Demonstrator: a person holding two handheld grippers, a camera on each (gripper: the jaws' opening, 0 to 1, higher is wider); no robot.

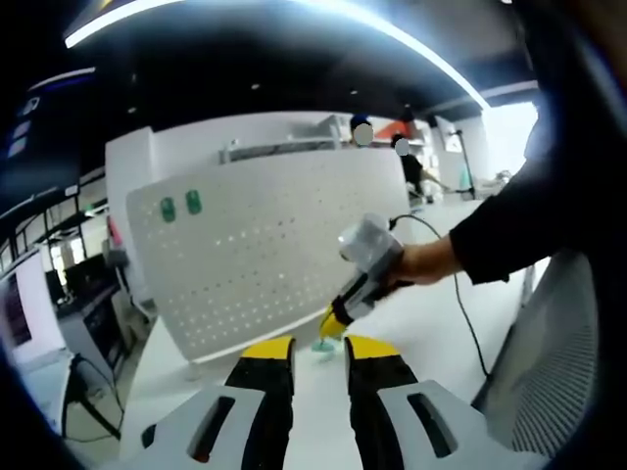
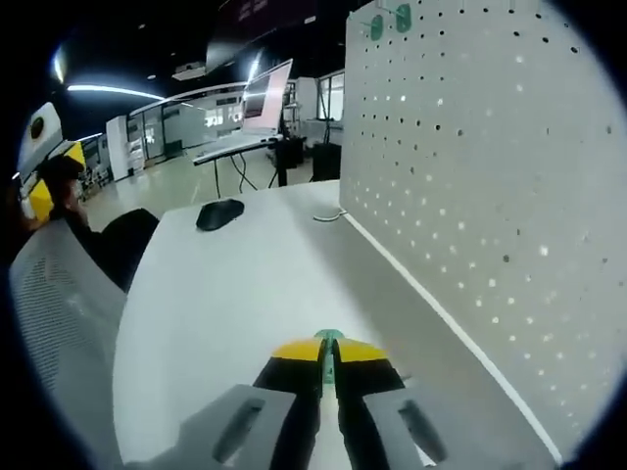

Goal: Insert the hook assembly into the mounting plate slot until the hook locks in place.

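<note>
Right gripper [image 2: 327,354] fingers clamped on green hook [image 2: 327,358] beside white pegboard [image 2: 490,176] — left gripper [image 1: 318,348] fingers apart.

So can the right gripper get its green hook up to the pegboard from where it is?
Probably yes. The right gripper is shut on the green hook, and the pegboard stands just beside it on the white table, with nothing between them. The left gripper is open and apart.
</note>
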